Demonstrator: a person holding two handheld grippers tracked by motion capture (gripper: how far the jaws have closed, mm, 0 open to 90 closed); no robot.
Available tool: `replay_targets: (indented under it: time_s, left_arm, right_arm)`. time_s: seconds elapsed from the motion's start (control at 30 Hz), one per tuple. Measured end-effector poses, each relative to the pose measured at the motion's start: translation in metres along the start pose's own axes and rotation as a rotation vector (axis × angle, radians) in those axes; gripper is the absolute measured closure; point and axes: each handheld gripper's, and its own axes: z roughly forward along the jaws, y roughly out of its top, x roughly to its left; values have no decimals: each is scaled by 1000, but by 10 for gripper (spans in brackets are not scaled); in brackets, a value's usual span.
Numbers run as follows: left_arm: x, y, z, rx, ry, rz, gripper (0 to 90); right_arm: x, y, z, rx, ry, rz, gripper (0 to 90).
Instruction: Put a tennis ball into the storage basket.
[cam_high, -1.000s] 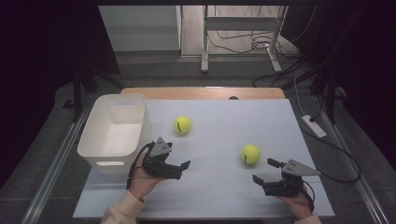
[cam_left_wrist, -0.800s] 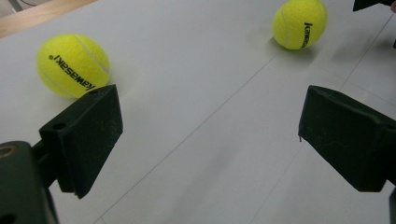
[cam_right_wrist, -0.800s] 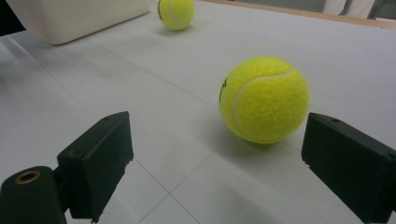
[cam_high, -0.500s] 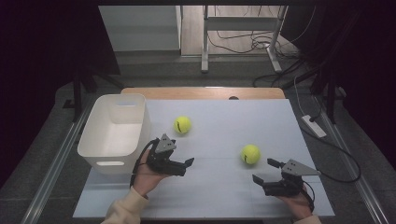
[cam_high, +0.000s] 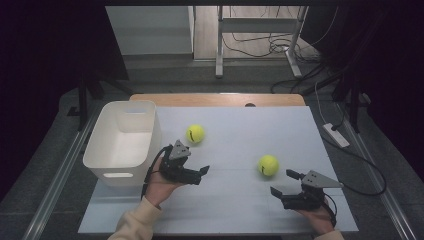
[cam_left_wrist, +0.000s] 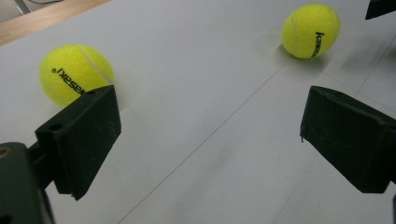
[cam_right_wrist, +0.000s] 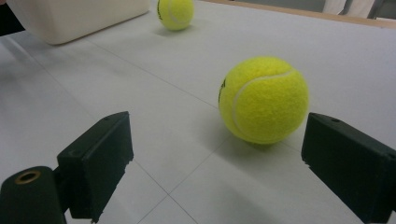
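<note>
While both hand-held grippers gape empty, two tennis balls (cam_high: 195, 133) dot the pale tabletop (cam_high: 240, 210).

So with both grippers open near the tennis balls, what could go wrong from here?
1. The right gripper faces the near ball off-centre, toward one jaw in the right gripper view; closing could nudge the ball so it rolls away.
2. The left gripper, whose jaws have just been opening with nothing between them, points past the far ball and may knock it.
3. The bin stands close beside the left hand.
</note>
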Motion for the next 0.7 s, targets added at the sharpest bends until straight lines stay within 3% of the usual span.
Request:
replay_targets:
  time_s: [0.7]
  left_arm:
    - [10, 11, 14, 16, 24, -27, 52]
  right_arm:
    - [0, 1, 2, -1, 0, -4, 88]
